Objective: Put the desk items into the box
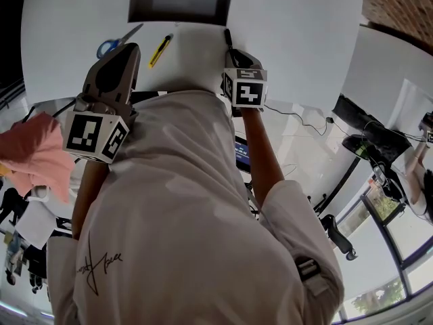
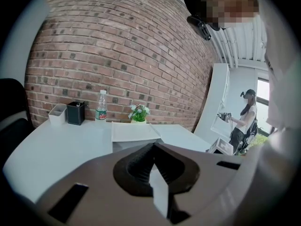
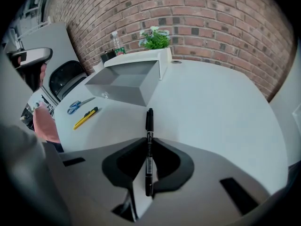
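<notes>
Marker [image 3: 149, 124], slim black cylinder, clamped in right gripper [image 3: 149, 139]

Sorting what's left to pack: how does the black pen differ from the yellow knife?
The pen is black; the knife is yellow with a black end. The pen is clamped in the right gripper; the knife lies loose on the table beside the scissors. Both are slim and outside the box.

Black marker [image 3: 149, 140] gripped — yellow cutter [image 3: 85, 117], seemingly blue-handled scissors [image 3: 77, 105] near open box [image 3: 123, 86].
</notes>
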`<state>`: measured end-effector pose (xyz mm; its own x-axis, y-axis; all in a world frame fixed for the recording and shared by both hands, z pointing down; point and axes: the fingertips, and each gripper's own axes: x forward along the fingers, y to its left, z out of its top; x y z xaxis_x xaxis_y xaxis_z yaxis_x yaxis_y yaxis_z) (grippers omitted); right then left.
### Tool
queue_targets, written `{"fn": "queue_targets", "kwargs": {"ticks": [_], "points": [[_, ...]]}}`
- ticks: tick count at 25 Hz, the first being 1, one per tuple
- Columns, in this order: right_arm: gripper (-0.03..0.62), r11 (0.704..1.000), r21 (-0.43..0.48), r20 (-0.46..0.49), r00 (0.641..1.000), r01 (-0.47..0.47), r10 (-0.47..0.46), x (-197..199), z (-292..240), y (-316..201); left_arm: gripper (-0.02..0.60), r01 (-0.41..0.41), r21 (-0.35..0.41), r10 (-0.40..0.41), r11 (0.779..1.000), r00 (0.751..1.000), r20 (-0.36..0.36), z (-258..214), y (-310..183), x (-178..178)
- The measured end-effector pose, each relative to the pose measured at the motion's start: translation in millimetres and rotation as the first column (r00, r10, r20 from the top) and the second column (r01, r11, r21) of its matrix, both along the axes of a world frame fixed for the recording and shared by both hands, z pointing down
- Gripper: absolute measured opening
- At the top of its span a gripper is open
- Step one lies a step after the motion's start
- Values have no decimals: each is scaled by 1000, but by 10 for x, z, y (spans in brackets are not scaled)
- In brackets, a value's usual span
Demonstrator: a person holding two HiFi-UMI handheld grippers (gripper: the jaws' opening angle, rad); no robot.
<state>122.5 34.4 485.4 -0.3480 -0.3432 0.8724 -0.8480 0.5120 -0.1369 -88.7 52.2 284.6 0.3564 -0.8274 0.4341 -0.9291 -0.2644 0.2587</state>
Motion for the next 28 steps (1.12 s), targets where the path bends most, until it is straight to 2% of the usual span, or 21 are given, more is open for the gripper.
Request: {"fn": "queue_targets", "kwargs": {"ticks": [11,28], "points": [[58,1000,-1,18,1000,20,-20,0,-7,-16,6,41,13,-41,999,999,-10,-12,62,-73],[58,999,3,9,999,42,-42,162,-63,-117,6,68,10,-67,998,997,-34,60,-73,1]]}}
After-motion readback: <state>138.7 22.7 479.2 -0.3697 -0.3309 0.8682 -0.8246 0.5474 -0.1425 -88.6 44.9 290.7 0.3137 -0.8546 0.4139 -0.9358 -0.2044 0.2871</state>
